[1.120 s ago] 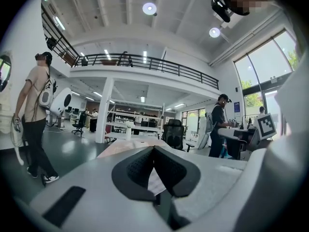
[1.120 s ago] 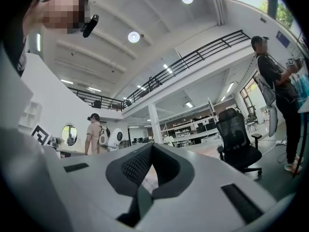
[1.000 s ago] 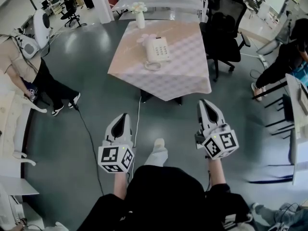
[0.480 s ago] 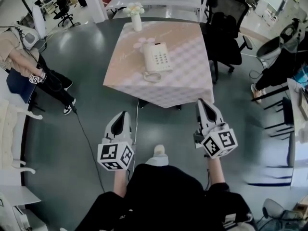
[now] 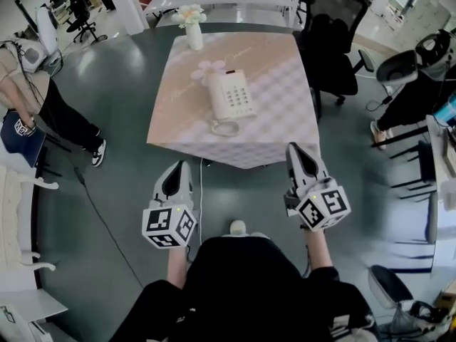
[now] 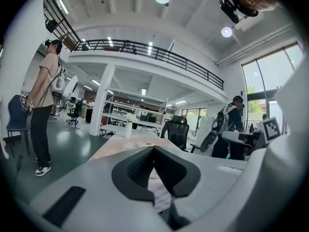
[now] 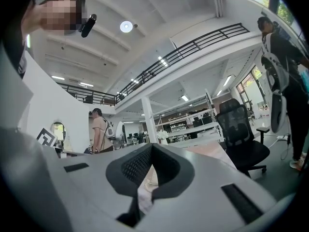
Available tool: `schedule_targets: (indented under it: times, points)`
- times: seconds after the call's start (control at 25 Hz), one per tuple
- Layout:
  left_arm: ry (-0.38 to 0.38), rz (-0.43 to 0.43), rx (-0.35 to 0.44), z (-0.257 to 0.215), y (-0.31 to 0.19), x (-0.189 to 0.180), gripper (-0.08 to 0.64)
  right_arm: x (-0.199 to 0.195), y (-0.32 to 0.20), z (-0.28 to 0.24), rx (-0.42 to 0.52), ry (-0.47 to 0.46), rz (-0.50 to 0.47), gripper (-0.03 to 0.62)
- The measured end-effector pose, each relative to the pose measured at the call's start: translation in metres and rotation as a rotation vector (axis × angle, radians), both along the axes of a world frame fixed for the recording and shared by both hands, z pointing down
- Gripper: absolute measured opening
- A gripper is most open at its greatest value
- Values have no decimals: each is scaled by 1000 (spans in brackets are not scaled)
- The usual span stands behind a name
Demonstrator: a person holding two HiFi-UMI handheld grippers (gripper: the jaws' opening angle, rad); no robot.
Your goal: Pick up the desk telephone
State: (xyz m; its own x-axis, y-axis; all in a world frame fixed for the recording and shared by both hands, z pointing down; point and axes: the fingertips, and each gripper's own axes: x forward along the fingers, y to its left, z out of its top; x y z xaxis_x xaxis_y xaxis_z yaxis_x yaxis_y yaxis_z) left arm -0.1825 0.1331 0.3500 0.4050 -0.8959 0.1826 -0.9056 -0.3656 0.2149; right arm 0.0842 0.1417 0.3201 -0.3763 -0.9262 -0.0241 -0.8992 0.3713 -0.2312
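Observation:
A white desk telephone with a coiled cord lies in the middle of a small table under a pale checked cloth. Both grippers hang in front of the table's near edge, short of it and empty. My left gripper is shut, its jaws meeting at their tips. My right gripper is shut too. In the left gripper view the table shows just beyond the closed jaws. The right gripper view shows the cloth past its closed jaws.
A white vase with flowers stands at the table's far left corner. A black office chair sits at the table's right. A person stands at the left, another at the right. A cable runs along the grey floor.
I have walked toward the table: it and the telephone appear nearer and larger. Both grippers came forward with me, still shut. The person at the left shifted.

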Motion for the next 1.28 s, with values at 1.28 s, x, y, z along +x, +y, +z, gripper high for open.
schedule_targets:
  times: [1.28]
  points:
    - [-5,-82,-151,47,-195,40,-2,22,-242,44,-117,18,-141,-8]
